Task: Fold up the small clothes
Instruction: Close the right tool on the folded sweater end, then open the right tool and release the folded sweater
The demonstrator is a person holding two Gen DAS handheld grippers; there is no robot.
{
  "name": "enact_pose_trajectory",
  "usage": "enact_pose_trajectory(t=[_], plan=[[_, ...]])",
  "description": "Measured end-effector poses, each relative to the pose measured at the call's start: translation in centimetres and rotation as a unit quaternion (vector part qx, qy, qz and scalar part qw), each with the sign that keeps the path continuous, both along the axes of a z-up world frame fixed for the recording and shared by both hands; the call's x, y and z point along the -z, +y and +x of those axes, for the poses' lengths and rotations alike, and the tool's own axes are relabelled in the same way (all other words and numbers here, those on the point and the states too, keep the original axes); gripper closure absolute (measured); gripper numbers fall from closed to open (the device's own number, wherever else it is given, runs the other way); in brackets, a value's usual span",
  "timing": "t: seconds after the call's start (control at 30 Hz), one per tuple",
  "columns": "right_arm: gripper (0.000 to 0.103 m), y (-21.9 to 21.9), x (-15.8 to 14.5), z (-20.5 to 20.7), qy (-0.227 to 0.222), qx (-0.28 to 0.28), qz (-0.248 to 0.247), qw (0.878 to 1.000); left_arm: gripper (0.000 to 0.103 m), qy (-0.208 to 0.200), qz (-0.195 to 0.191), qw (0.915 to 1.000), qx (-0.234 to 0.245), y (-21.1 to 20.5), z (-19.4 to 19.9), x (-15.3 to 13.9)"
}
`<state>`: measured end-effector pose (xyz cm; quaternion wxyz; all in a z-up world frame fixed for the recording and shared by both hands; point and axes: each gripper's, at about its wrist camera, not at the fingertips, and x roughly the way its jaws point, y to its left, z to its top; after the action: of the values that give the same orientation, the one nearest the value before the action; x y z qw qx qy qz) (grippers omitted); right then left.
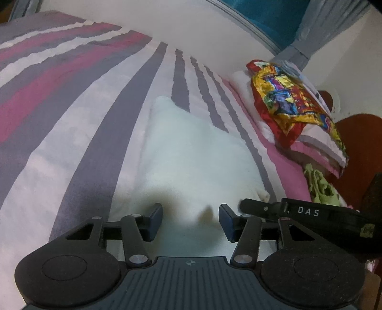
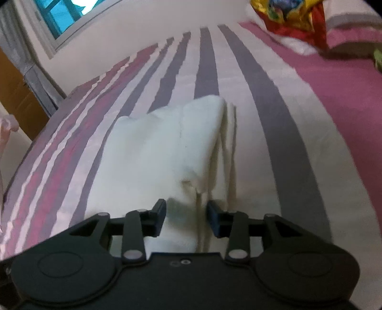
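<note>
Left wrist view shows the bed's striped sheet (image 1: 71,124), grey, magenta and white, running to a pale wall with a blue window (image 1: 267,14), a red-and-gold cloth (image 1: 291,107) on the pillows. On that sheet lies the white garment (image 1: 191,155), partly folded. My left claw (image 1: 191,220) stands open over its near edge, while my right claw (image 2: 186,218), lettered "DAS", straddles a raised fold without clearly pinching it.

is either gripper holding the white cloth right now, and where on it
Neither visibly grips it. The white cloth lies between both sets of open jaws at its near edge, left gripper and right gripper.
</note>
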<state>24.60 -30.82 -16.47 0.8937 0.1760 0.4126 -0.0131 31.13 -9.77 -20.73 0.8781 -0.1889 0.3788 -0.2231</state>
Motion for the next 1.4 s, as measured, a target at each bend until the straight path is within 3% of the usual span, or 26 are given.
enact_pose_trajectory(t=[0.1, 0.17, 0.27, 0.33, 0.4, 0.43, 0.53, 0.67, 0.77, 0.9, 0.97, 1.07, 1.13, 1.17, 1.27, 1.4], plan=[[0.072, 0.6, -0.2, 0.2, -0.019, -0.005, -0.011, 1.000, 0.051, 0.000, 0.002, 1.0000, 0.002, -0.1, 0.0, 0.3], [0.083, 1.3, -0.7, 0.1, -0.037, -0.011, -0.030, 0.999, 0.051, 0.001, 0.000, 1.0000, 0.002, 0.0, 0.1, 0.3], [0.082, 1.8, -0.8, 0.6, -0.040, -0.027, -0.043, 0.998, 0.051, 0.003, -0.003, 1.0000, 0.001, 0.0, 0.2, 0.4], [0.071, 1.4, -0.1, 1.4, -0.016, -0.026, -0.032, 0.999, 0.051, 0.005, -0.005, 1.0000, -0.001, 0.0, 0.2, 0.4], [0.070, 1.0, 0.3, 1.7, -0.006, -0.021, -0.015, 1.000, 0.051, 0.002, 0.000, 1.0000, 0.002, -0.3, 0.1, 0.4], [0.071, 0.8, 0.5, 1.7, -0.002, -0.018, -0.008, 1.000, 0.051, 0.002, 0.003, 1.0000, 0.005, -0.4, 0.1, 0.4], [0.087, 0.9, 0.4, 1.5, -0.009, -0.018, 0.005, 1.000, 0.051, 0.006, 0.002, 1.0000, 0.008, -0.5, 0.0, 0.3], [0.090, 0.9, -0.9, 1.3, -0.001, -0.045, -0.037, 0.998, 0.051, 0.014, -0.005, 0.9996, 0.025, -1.1, -0.5, -0.1], [0.090, 0.4, -1.8, 1.1, -0.006, -0.045, -0.077, 0.996, 0.051, 0.029, -0.022, 0.9988, 0.032, -2.0, -1.3, 0.3], [0.089, 0.7, -0.9, 2.0, 0.003, -0.047, -0.109, 0.993, 0.051, 0.027, -0.011, 0.9988, 0.040, -3.2, -2.3, 0.5], [0.077, 0.7, -0.8, 1.6, 0.009, -0.052, -0.090, 0.995, 0.051, 0.024, -0.012, 0.9987, 0.044, -2.9, -2.6, 0.3], [0.070, -0.1, -1.1, -0.1, 0.013, -0.046, -0.039, 0.998, 0.051, 0.020, 0.003, 0.9985, 0.050, -1.9, -2.4, 0.4], [0.058, -0.8, -0.9, -1.5, 0.023, -0.025, -0.035, 0.999, 0.051, 0.027, 0.003, 0.9984, 0.049, -1.3, -2.3, 0.7], [0.056, -1.0, -0.6, -2.2, 0.029, -0.016, -0.031, 0.999, 0.051, 0.028, 0.000, 0.9985, 0.048, -1.1, -2.2, 0.8], [0.070, -1.0, 0.4, -4.7, 0.039, -0.005, -0.012, 0.999, 0.051, 0.029, 0.009, 0.9980, 0.056, -1.1, -2.6, 0.9], [0.075, 0.1, 1.3, -6.6, 0.054, -0.026, -0.032, 0.998, 0.051, 0.039, 0.005, 0.9978, 0.054, -0.6, -3.0, 0.6]])
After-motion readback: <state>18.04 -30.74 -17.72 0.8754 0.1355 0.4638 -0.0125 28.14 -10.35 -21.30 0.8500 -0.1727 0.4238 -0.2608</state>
